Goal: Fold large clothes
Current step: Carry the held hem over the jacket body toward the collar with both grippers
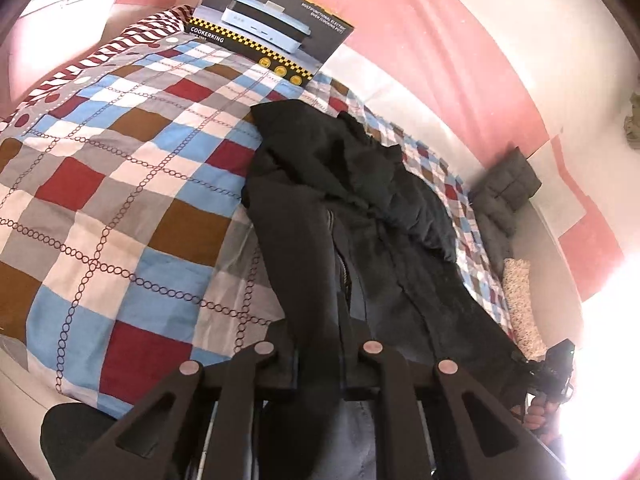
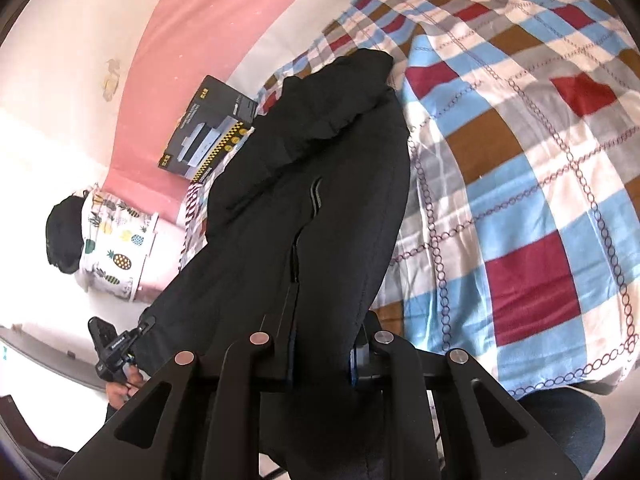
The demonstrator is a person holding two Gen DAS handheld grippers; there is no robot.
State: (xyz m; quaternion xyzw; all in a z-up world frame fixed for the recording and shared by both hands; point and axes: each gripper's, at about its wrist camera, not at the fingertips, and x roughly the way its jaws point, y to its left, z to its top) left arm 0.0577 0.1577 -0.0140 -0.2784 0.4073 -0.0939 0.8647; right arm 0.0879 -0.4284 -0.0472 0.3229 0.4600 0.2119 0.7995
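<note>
Now | black coat [image 1: 352,208] clamped by left hand-held gripper [image 1: 320,344] | draped across bed [image 1: 120,184]

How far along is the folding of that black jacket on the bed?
Early. Done: the black jacket lies lengthwise on the checkered quilt. In hand: the left gripper and right gripper each pinch its near hem. Left: no neat fold shows yet; the far end is still bunched and the front zipper partly open.

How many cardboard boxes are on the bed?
1. The black printed cardboard box stands at the far end of the checkered bed cover, beyond the black padded coat. Others may be hidden.
</note>
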